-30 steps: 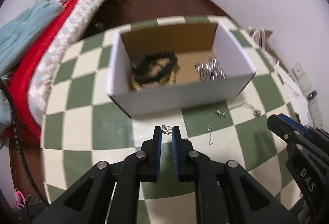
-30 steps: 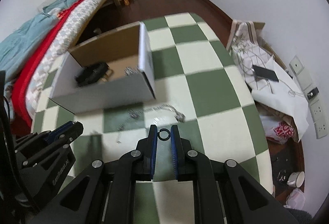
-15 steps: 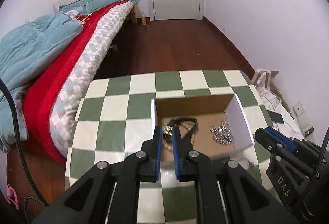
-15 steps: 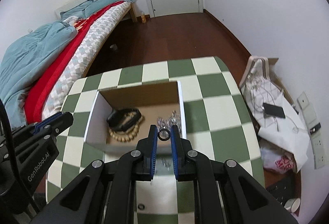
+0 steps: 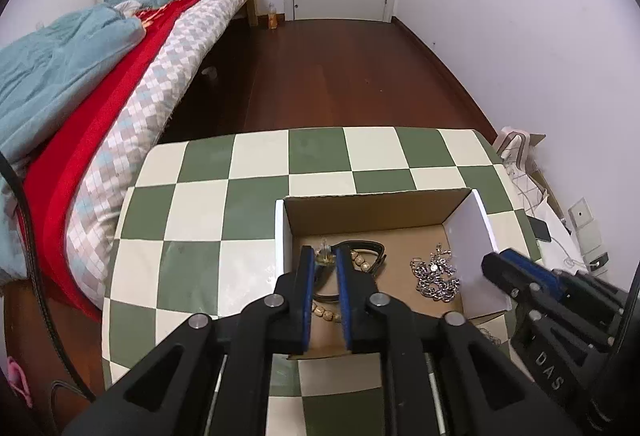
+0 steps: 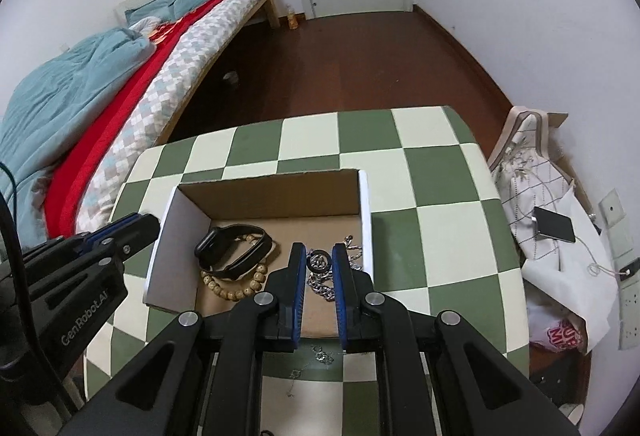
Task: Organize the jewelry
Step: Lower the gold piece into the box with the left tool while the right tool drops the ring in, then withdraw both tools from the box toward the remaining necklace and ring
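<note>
An open cardboard box (image 5: 472, 232) (image 6: 366, 204) stands on the green and cream checkered table. Inside lie a black wristband (image 6: 234, 248), a wooden bead bracelet (image 6: 240, 286) and a silver chain (image 5: 434, 276) (image 6: 320, 286). My left gripper (image 5: 325, 256) is shut on a small gold ring (image 5: 325, 256), held above the box's left part. My right gripper (image 6: 319, 261) is shut on a dark ring (image 6: 319, 261), held above the box's right part over the silver chain. Each gripper also shows at the other view's edge.
A thin silver necklace (image 6: 320, 356) lies on the table in front of the box. A bed with red and blue covers (image 5: 80, 76) stands to the left. Bags and a phone (image 6: 554, 224) lie on the floor to the right.
Both grippers have risen from the table in front of the box and moved forward over it, each still holding its ring. The box now sits beneath the fingertips.
</note>
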`<state>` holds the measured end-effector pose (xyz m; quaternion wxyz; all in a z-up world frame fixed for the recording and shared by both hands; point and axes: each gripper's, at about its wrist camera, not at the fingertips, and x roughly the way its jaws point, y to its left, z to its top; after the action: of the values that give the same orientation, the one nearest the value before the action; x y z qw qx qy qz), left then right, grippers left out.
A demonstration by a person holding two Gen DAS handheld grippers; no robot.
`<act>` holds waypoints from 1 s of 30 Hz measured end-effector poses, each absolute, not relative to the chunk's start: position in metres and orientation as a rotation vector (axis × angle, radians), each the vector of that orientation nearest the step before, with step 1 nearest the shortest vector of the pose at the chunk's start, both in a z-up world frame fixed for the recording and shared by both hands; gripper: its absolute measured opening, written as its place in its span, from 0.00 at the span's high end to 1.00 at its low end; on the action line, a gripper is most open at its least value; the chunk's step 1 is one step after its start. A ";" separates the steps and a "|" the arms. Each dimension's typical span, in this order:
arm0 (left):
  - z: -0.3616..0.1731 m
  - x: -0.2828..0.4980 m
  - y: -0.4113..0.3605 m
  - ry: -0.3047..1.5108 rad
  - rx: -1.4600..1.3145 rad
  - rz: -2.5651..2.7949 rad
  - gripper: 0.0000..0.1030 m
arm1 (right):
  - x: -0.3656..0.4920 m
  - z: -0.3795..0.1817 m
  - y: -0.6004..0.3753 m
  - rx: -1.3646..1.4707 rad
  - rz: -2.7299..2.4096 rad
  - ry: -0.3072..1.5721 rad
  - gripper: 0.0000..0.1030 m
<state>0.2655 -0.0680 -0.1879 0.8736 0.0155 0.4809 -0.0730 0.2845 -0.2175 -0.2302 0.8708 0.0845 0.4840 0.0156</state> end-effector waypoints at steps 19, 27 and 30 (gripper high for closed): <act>-0.154 0.246 -0.054 0.953 0.092 -0.027 0.00 | 0.261 -0.203 -0.230 0.090 -0.127 1.052 0.02; -0.124 0.217 -0.046 0.916 0.080 -0.009 0.00 | 0.237 -0.165 -0.227 0.069 -0.155 0.992 0.01; -0.113 0.203 -0.041 0.897 0.074 -0.003 0.00 | 0.222 -0.147 -0.222 0.052 -0.165 0.951 0.01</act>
<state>0.2030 -0.0414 -0.1127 0.9005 0.0356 0.4334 -0.0013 0.2221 -0.2225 -0.1467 0.8855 0.0252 0.4572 -0.0793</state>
